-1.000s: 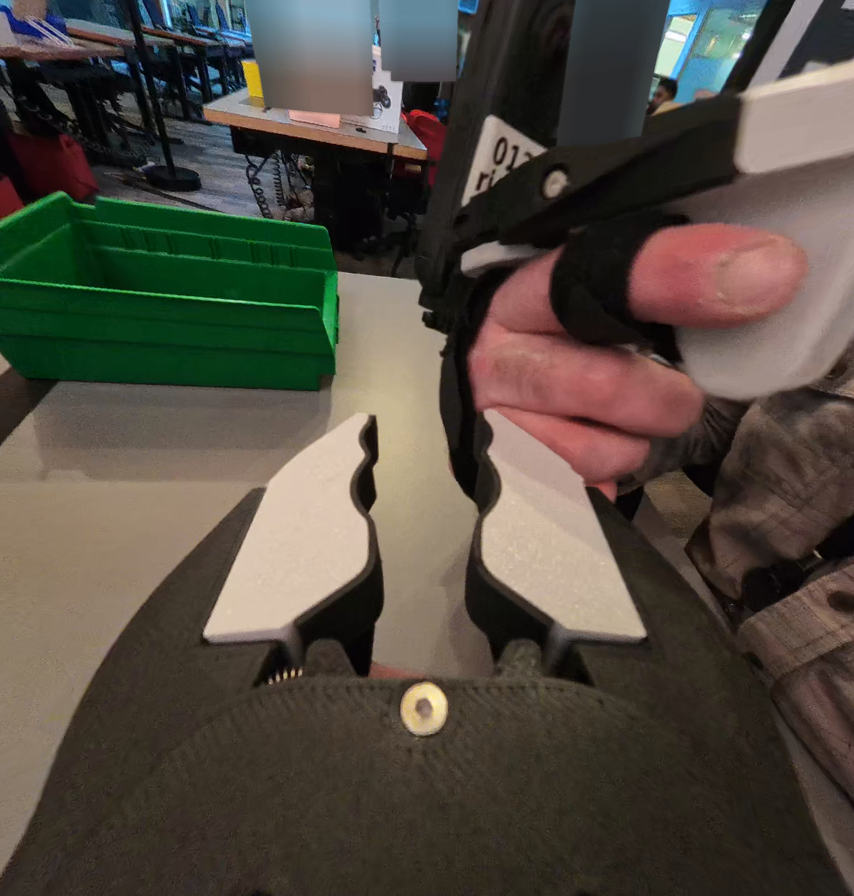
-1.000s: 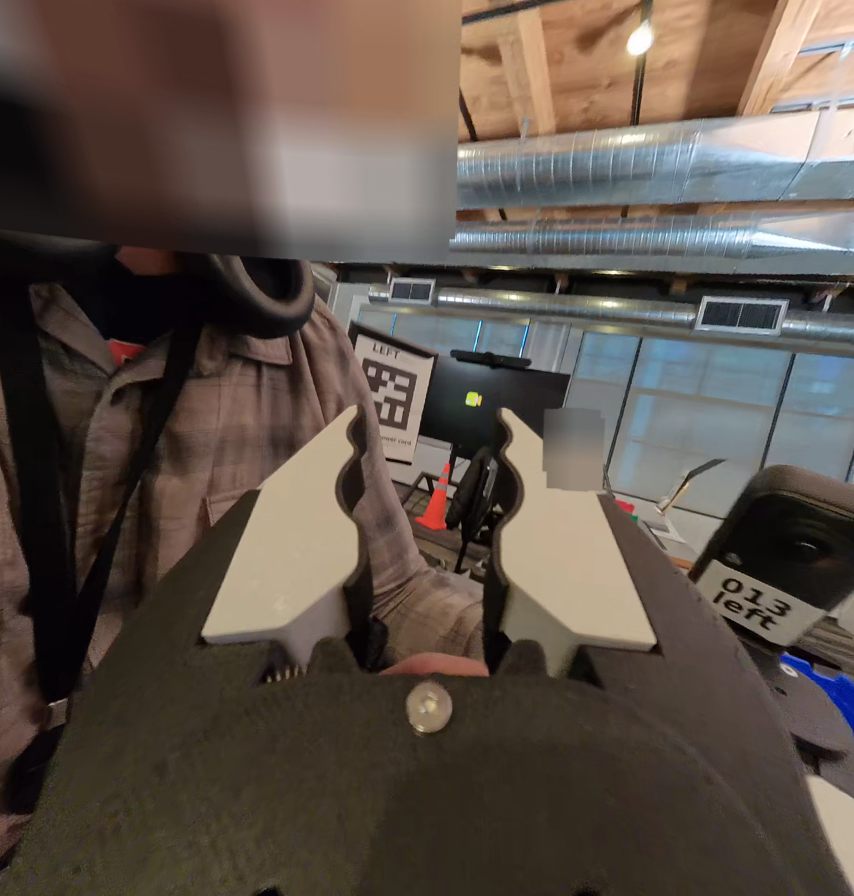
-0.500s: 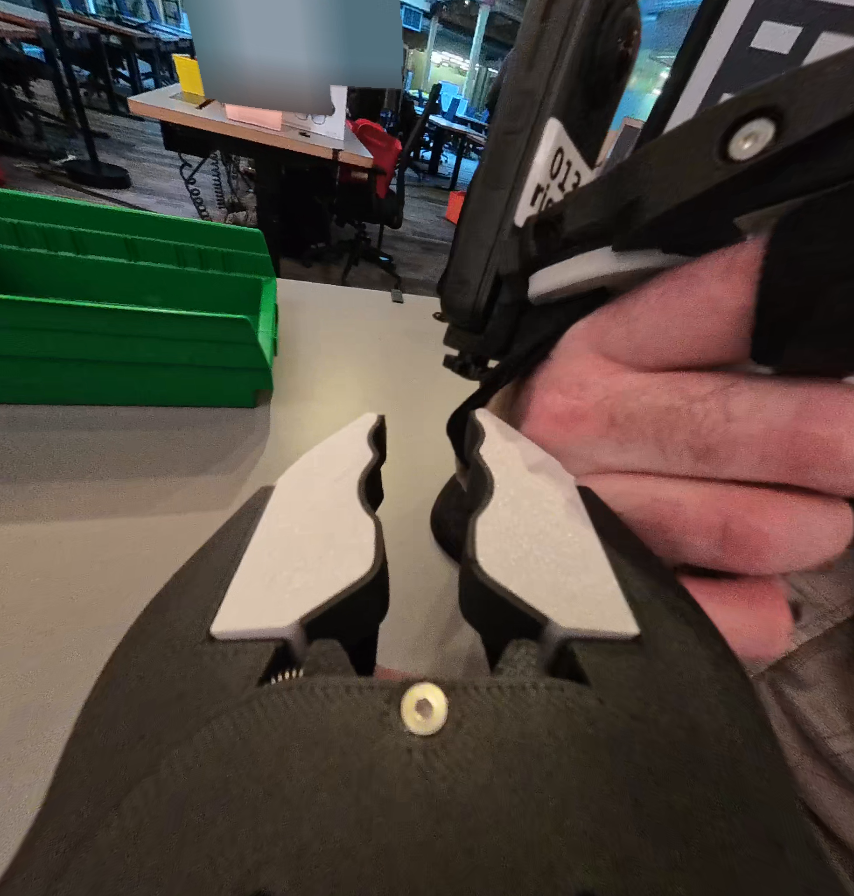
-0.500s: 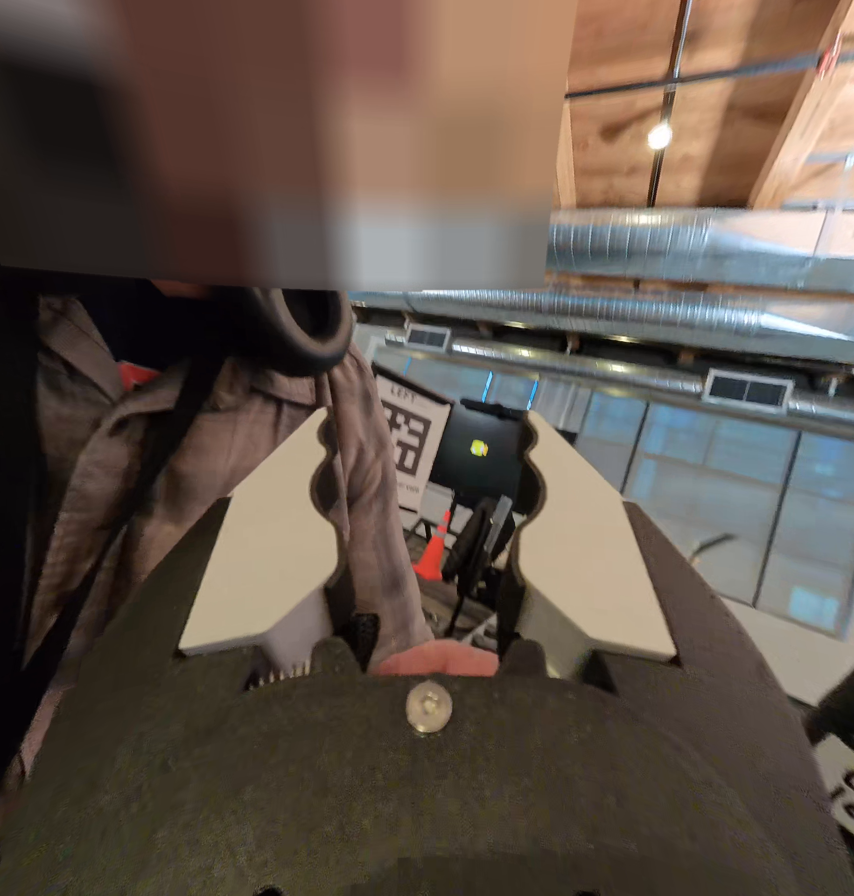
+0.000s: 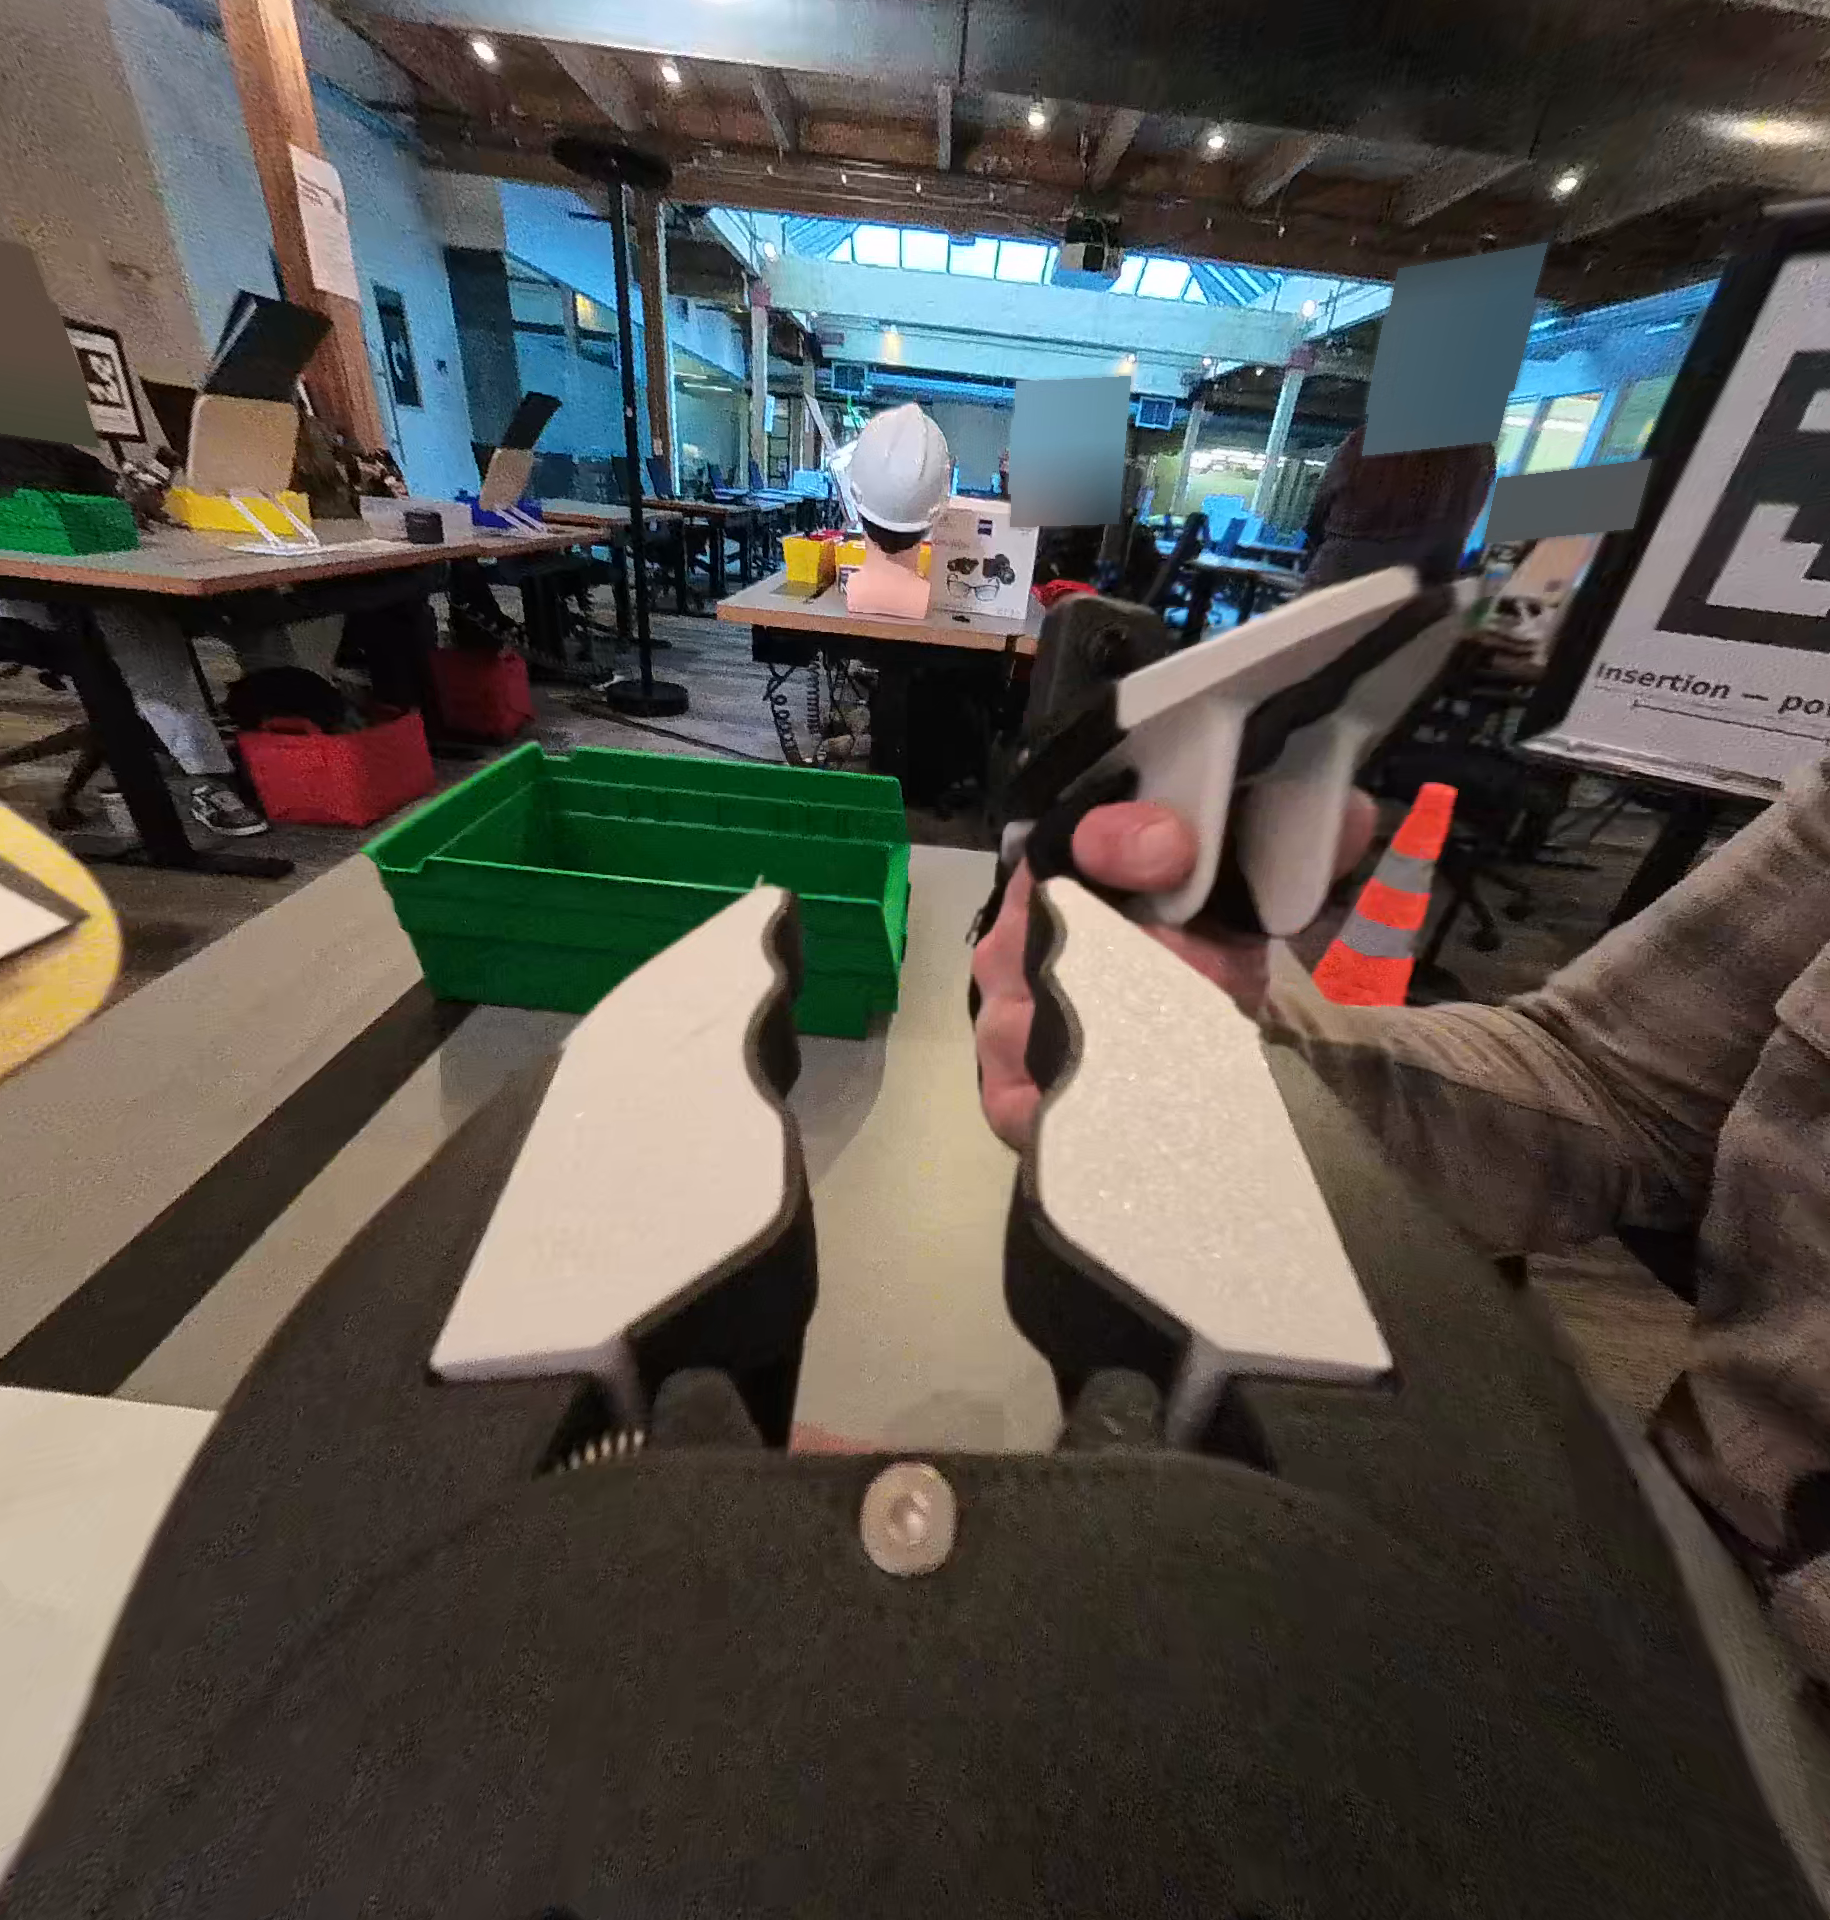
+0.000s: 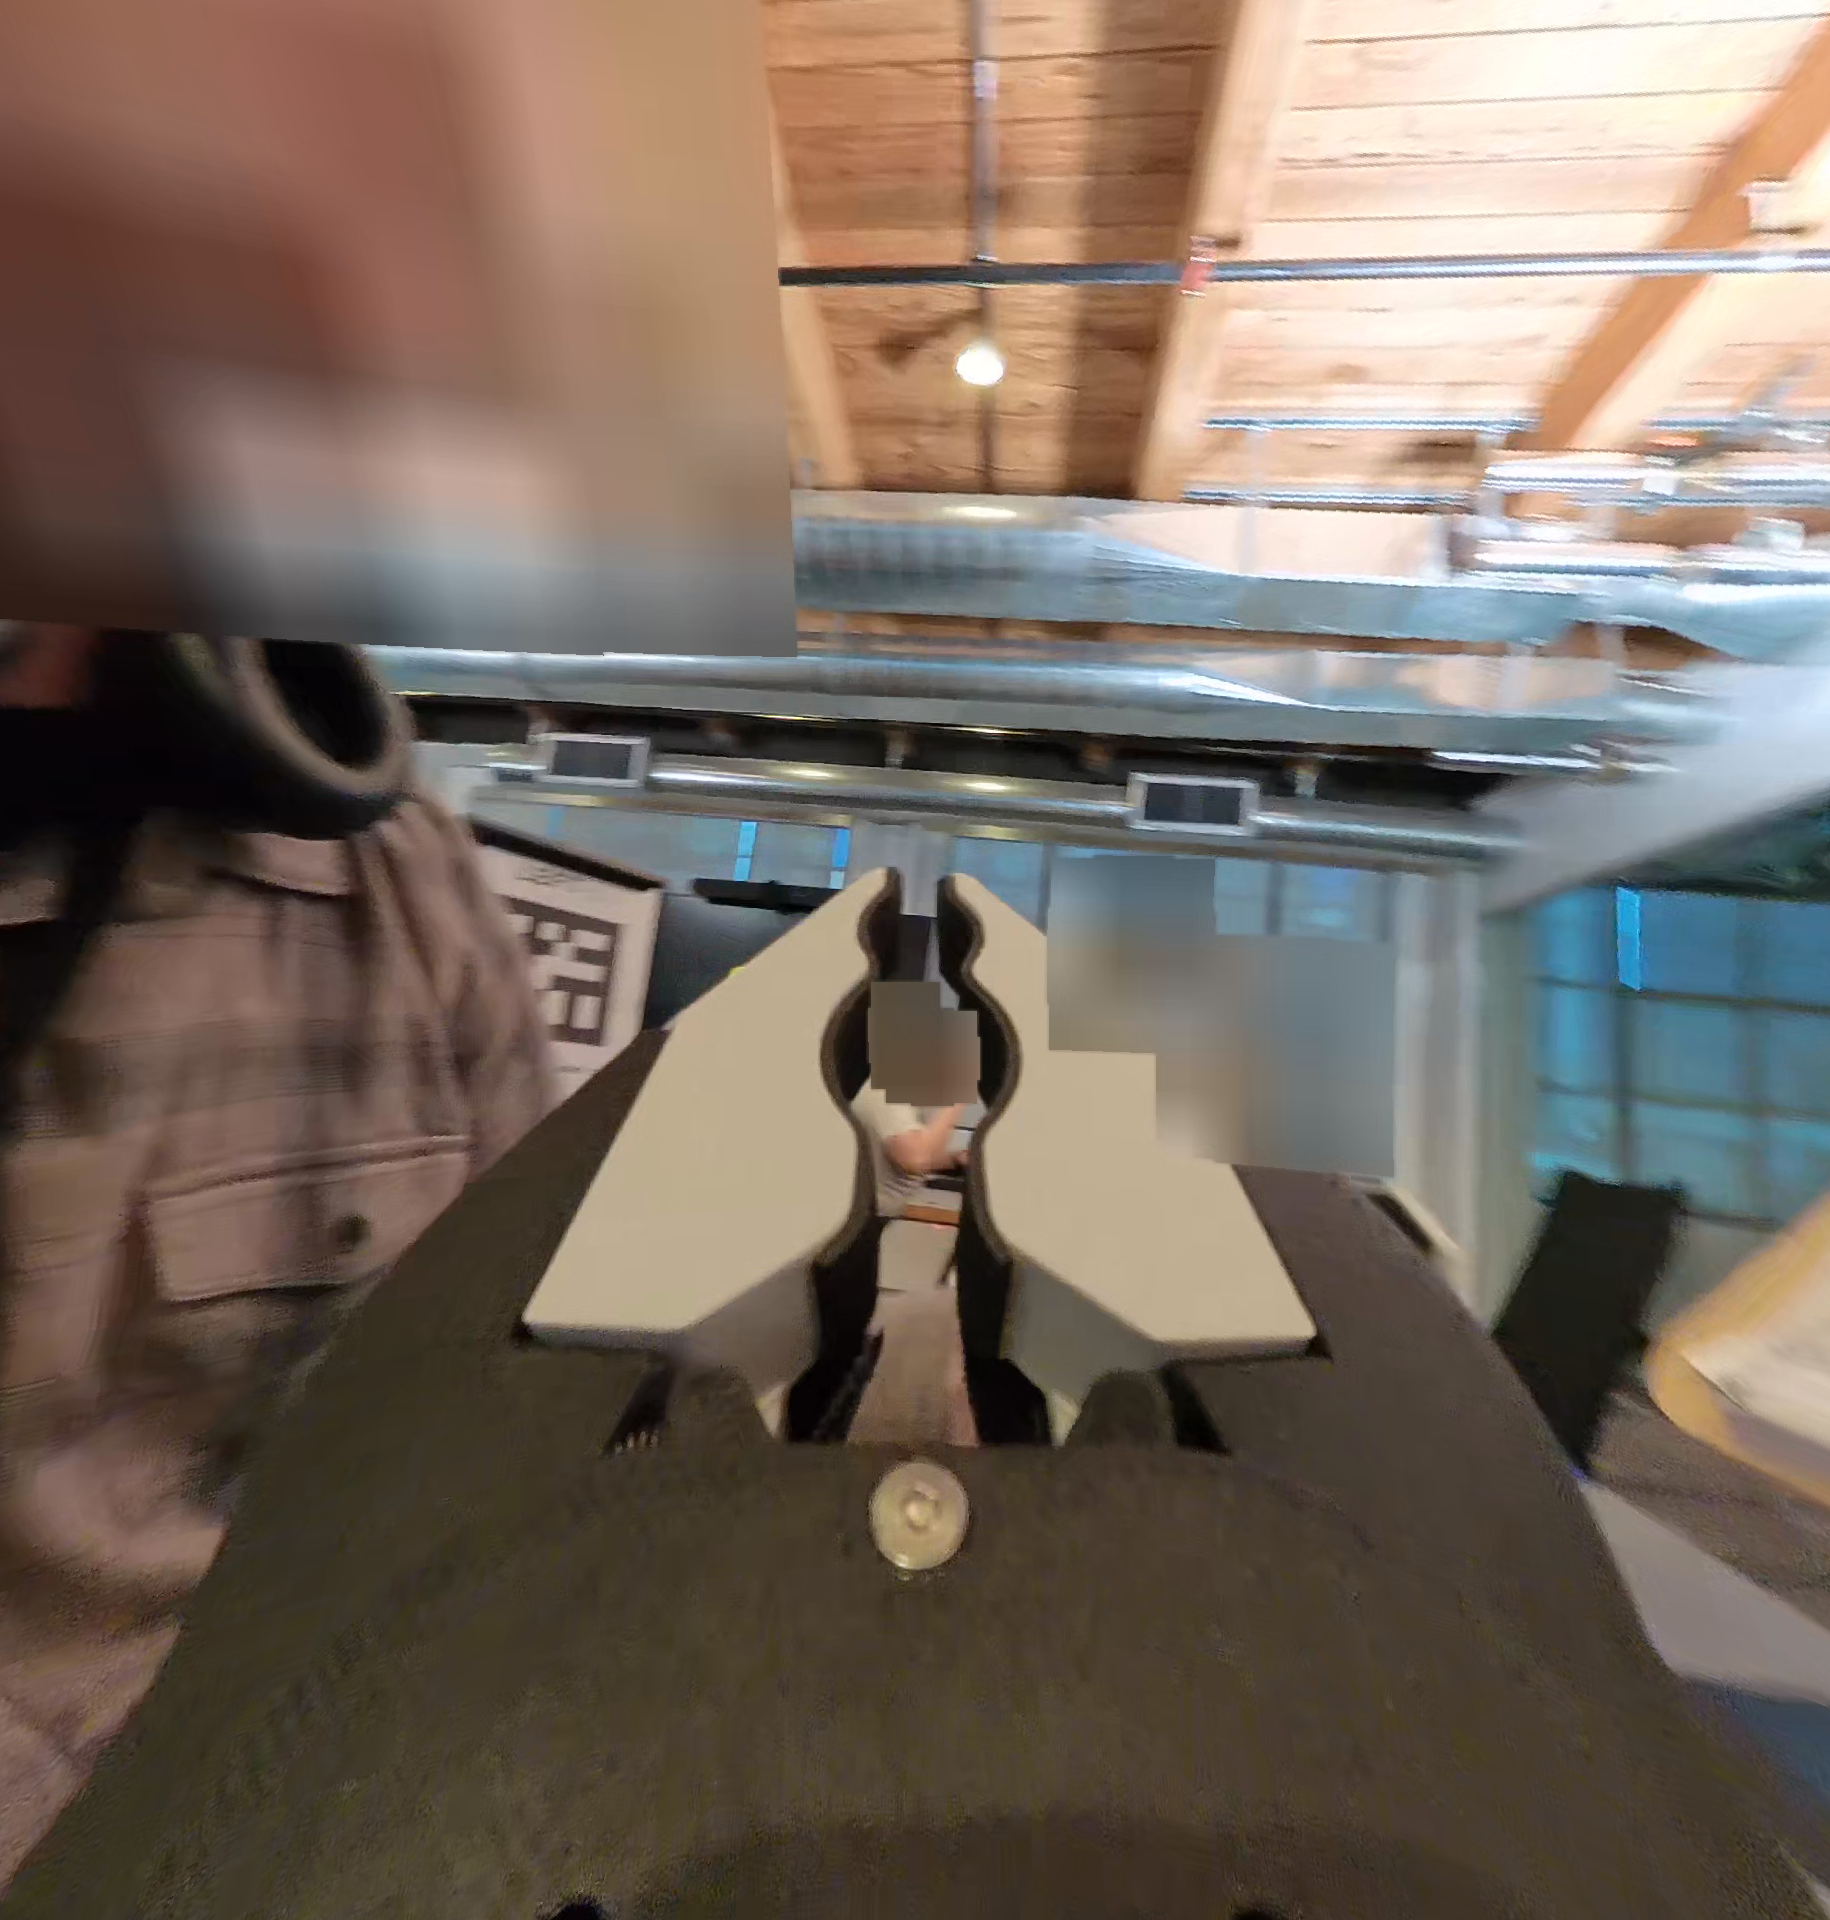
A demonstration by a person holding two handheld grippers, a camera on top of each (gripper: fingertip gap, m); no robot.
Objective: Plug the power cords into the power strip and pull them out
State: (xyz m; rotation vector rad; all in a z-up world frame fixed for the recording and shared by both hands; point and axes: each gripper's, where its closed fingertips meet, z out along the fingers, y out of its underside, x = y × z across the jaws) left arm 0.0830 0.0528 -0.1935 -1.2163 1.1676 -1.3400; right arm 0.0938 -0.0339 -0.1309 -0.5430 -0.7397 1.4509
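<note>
Green bin point(image 5: 672, 883) beyond wide left tongs point(image 5: 906, 914), right tongs point(image 6: 921, 883) nearly closed, empty, ceiling-aimed

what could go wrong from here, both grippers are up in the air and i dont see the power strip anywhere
1. Neither view shows a cord or power strip; only a green bin stands on the table, so any reach would be blind.
2. The right gripper points up toward the ceiling and the person's shirt, its picture blurred, so it could bump the person.
3. The left gripper sits close to the hand holding the other one; open jaws could catch it.
</note>
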